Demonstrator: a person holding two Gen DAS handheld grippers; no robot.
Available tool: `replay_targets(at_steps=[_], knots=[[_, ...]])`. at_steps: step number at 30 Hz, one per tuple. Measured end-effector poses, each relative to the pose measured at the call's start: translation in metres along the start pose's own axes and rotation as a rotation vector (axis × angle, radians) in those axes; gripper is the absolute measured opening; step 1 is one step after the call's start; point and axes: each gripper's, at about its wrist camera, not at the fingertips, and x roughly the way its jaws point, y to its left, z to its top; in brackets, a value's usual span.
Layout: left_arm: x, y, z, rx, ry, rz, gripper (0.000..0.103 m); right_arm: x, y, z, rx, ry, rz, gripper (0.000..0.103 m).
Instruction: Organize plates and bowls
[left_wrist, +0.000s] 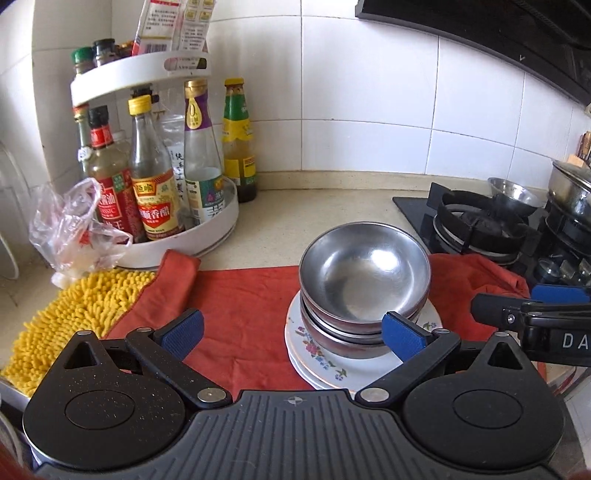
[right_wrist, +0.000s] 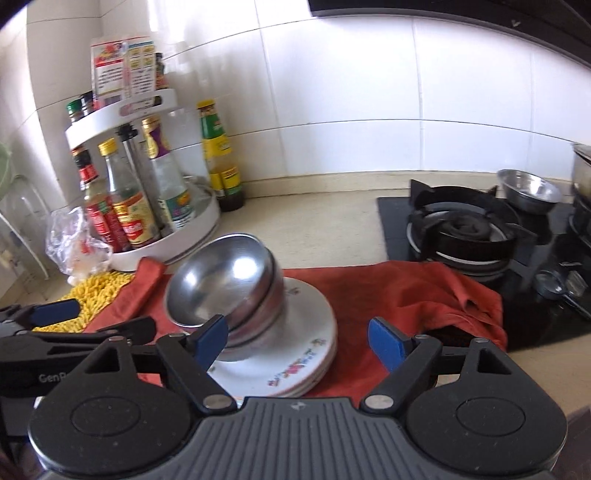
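Observation:
A stack of steel bowls (left_wrist: 364, 284) sits on a stack of floral white plates (left_wrist: 325, 363), which lie on a red cloth (left_wrist: 243, 306). My left gripper (left_wrist: 291, 330) is open and empty, its right pad close to the bowl stack. In the right wrist view the bowls (right_wrist: 225, 284) and plates (right_wrist: 299, 354) lie ahead and to the left. My right gripper (right_wrist: 297, 338) is open and empty above the plates, its left pad near the bowls. The right gripper also shows at the right edge of the left wrist view (left_wrist: 532, 314).
A white two-tier rack of sauce bottles (left_wrist: 155, 192) stands at the back left by the tiled wall. A yellow mat (left_wrist: 77, 314) and a plastic bag (left_wrist: 70, 229) lie left. A gas stove (left_wrist: 491, 229) with a small steel bowl (right_wrist: 528, 190) and a pot (left_wrist: 570, 188) is at right.

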Motion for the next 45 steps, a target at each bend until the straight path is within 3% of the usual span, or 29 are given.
replay_targets(at_steps=[23, 30, 45], knots=[[-0.005, -0.017, -0.005, -0.044, 0.005, 0.037, 0.103, -0.007, -0.014, -0.012, 0.073, -0.001, -0.018, 0.082], [-0.006, -0.021, -0.003, -0.017, 0.004, 0.050, 0.102, -0.008, -0.019, -0.014, 0.099, 0.004, -0.019, 0.082], [-0.006, -0.017, -0.011, -0.032, 0.045, 0.060, 0.101, -0.007, -0.009, -0.018, 0.047, 0.030, -0.031, 0.081]])
